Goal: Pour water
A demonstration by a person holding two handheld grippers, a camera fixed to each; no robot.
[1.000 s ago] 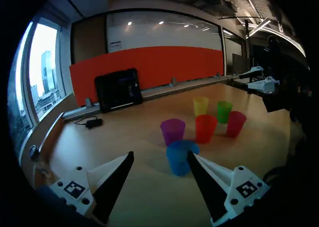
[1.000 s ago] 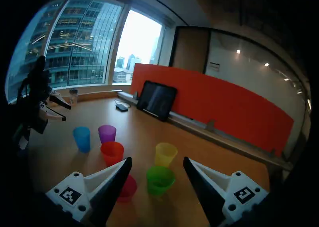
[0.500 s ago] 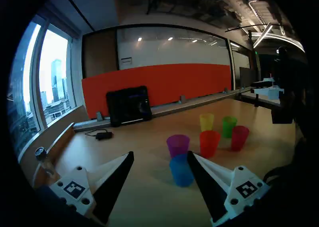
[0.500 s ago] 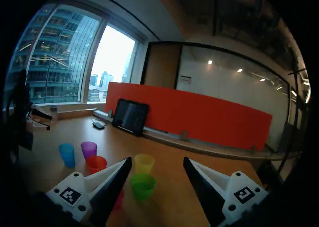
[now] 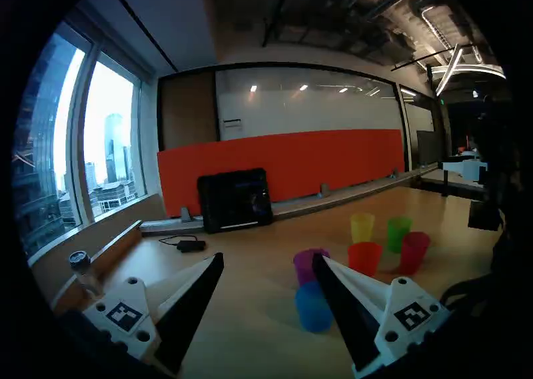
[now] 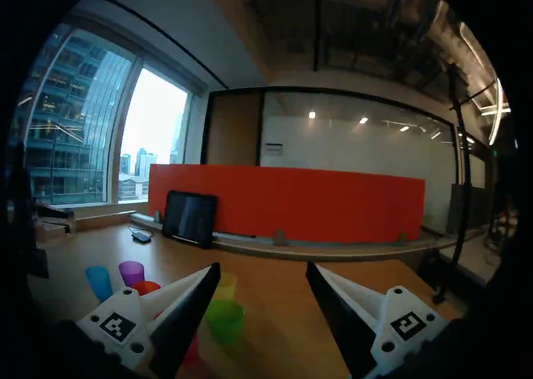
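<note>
The left hand-held gripper (image 5: 266,262) stands open and empty over the middle of the worktop (image 5: 260,319), the blue plastic cup (image 5: 312,306) just ahead. The right hand-held gripper (image 6: 261,269), also open, faces the green cup (image 6: 224,320). Both cups look light and thin-walled: pinch mid-wall, gently.

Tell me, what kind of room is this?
Most likely an office meeting room high up in a city building. A long wooden table runs along an orange partition, and tall windows look out on skyscrapers.
</note>
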